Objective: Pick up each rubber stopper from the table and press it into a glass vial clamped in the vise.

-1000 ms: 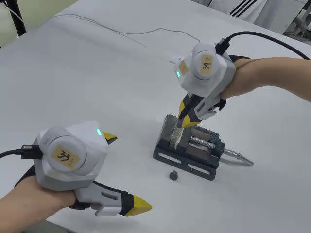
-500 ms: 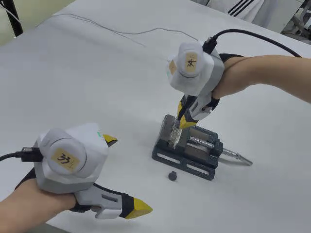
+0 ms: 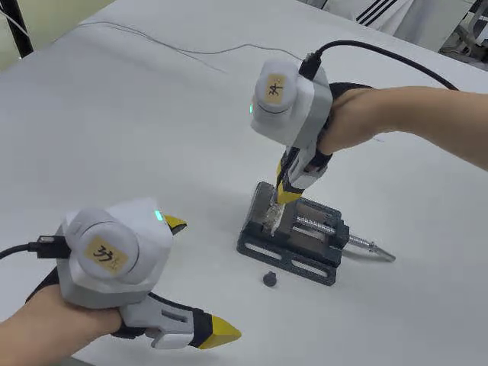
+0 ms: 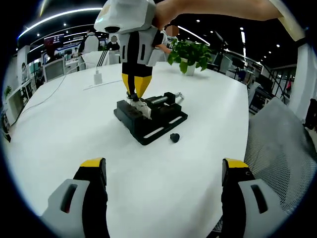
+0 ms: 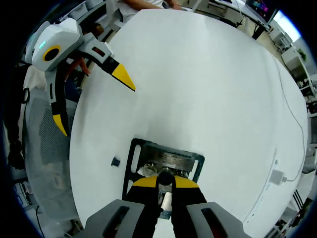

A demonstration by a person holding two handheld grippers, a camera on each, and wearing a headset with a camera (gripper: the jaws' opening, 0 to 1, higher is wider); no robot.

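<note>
A dark round rubber stopper [image 5: 166, 177] is pinched between the yellow tips of the right tool [image 5: 166, 182], whose jaws are closed on it. In the head view the right tool [image 3: 280, 197] is pointed steeply down. Its tips are set right at the top of the clear glass vial [image 3: 272, 221], which is clamped in the black metal vise [image 3: 305, 248]. Whether the stopper is seated in the vial's mouth cannot be told.

A second dark stopper [image 3: 269, 279] lies loose on the white desk [image 3: 152, 114], just beside the near edge of the vise and well apart from both tools. In the left gripper view this second stopper [image 4: 174, 137] is seen on the near side of the vise [image 4: 153, 119], beyond the left tool's own jaws.

The left tool [image 3: 200, 276] is held low over the desk near the person, with its jaws spread wide and nothing between them. It is also seen in the right gripper view [image 5: 94, 101], off towards the desk's edge.

A thin grey cable [image 3: 191, 52] is laid across the far part of the desk. In the left gripper view a green potted plant [image 4: 190, 52] is seen at the far end of the desk. A grey mesh chair [image 4: 282, 148] is seen beside the desk, and light strips [image 4: 64, 14] on a dark ceiling.
</note>
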